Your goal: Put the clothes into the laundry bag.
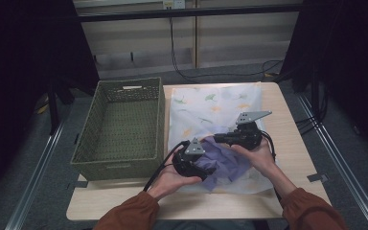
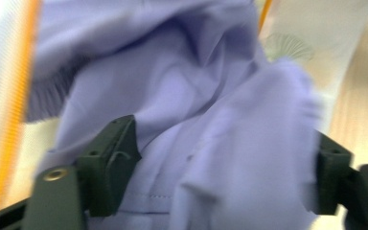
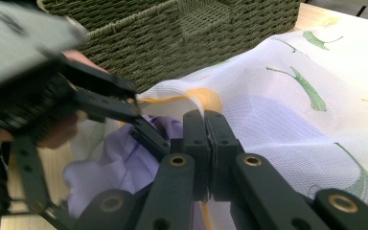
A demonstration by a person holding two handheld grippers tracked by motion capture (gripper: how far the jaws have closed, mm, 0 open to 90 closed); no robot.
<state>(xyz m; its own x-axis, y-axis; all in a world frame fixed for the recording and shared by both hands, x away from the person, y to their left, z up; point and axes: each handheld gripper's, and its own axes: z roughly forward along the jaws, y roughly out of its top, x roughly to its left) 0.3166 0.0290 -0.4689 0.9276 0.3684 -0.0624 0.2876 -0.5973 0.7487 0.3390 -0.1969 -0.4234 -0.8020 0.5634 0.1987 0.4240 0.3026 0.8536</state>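
The lilac garment (image 1: 225, 165) lies crumpled on the near part of the bench (image 1: 292, 143), partly inside a sheer leaf-printed mesh bag (image 1: 211, 108) spread flat beside the green woven basket (image 1: 124, 124). The work in hand looks like stuffing the garment into the bag. The right tool (image 3: 205, 120) is pressed together on the bag's yellow-trimmed edge (image 3: 199, 98), holding the mouth lifted. The left tool (image 1: 205, 168) stands apart, its jaws on either side of a lilac fold without pinching it in the left gripper view. For the step to go well, the bag edge should be kept raised and taut by the right tool, so the opening is not lost. A fresh bunch of cloth lower down should be taken by the left tool and pushed deep under the mesh, rather than the same fold being reworked. Snagging the mesh itself should be avoided
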